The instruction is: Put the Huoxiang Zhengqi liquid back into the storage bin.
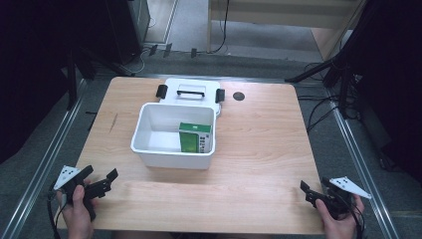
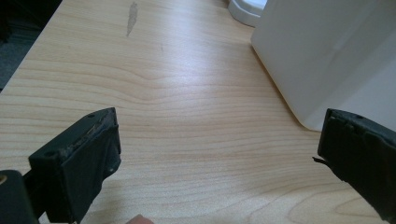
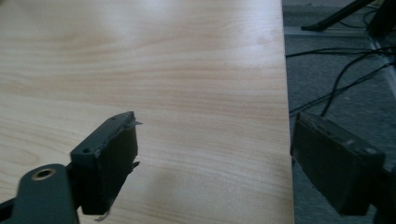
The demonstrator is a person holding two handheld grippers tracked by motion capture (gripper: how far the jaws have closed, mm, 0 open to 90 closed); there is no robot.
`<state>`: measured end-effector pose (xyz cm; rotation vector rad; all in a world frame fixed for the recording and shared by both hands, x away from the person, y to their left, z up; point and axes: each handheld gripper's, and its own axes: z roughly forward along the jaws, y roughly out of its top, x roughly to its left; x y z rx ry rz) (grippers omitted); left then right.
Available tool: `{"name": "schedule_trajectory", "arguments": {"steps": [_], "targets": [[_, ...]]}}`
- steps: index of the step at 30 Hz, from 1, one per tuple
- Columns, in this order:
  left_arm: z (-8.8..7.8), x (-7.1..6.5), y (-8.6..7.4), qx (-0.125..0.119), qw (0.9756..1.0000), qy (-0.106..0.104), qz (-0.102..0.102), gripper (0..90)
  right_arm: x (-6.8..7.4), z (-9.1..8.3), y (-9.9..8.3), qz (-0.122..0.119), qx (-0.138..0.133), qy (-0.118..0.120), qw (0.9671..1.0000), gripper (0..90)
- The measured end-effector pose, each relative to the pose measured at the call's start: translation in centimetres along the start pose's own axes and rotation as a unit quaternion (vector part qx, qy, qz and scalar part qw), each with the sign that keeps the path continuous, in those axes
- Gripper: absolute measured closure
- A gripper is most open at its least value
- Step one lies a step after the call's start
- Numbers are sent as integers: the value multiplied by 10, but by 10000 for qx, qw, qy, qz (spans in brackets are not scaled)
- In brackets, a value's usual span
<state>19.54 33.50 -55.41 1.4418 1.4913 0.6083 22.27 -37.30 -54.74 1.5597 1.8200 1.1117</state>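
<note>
Both my claws rest at the near edge of the counter (image 1: 259,164), well apart from the work. My left claw (image 1: 102,181) sits at the near left corner with its jaws spread wide and nothing between them; in the left gripper view the wall of the white bin (image 2: 327,56) stands near, ahead and to one side, untouched. My right claw (image 1: 312,193) sits at the near right corner, jaws likewise spread and empty, over bare wood by the counter's right edge.

The white bin (image 1: 149,149) stands open at the counter's centre. A green box (image 1: 195,137) lies inside it, against the right wall. The bin's lid (image 1: 191,92), white with a dark handle and two dark latches, lies flat behind the bin, touching or just beside its far rim.

Judgement: the box appears stowed. The lid is off; fitting and latching it is what looks left. Neither claw has engaged anything yet.
</note>
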Motion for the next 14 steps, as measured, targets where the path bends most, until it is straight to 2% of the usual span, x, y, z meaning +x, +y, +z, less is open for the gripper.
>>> {"name": "schedule_trajectory", "arguments": {"steps": [2,3,4,5,9,10,14], "targets": [[0,0,0,9,10000,-7,-11,0,-6,-6,-2,187,-312,286,9989,151],[0,0,0,13,10000,-7,-18,0,-9,-10,-5,338,-566,497,9966,157],[0,0,0,13,10000,-5,-26,0,-9,-10,-5,338,-566,497,9966,157],[0,0,0,14,10000,-7,-28,0,-10,-13,-7,424,-693,572,9951,161],[0,1,0,16,10000,-10,-30,0,-7,-14,-7,344,-693,404,9962,161],[0,0,0,18,10000,-7,-35,0,-4,-13,-6,205,-643,288,9973,161],[1,1,0,13,10000,2,-34,0,-1,-12,-6,138,-614,223,9978,160]]}}
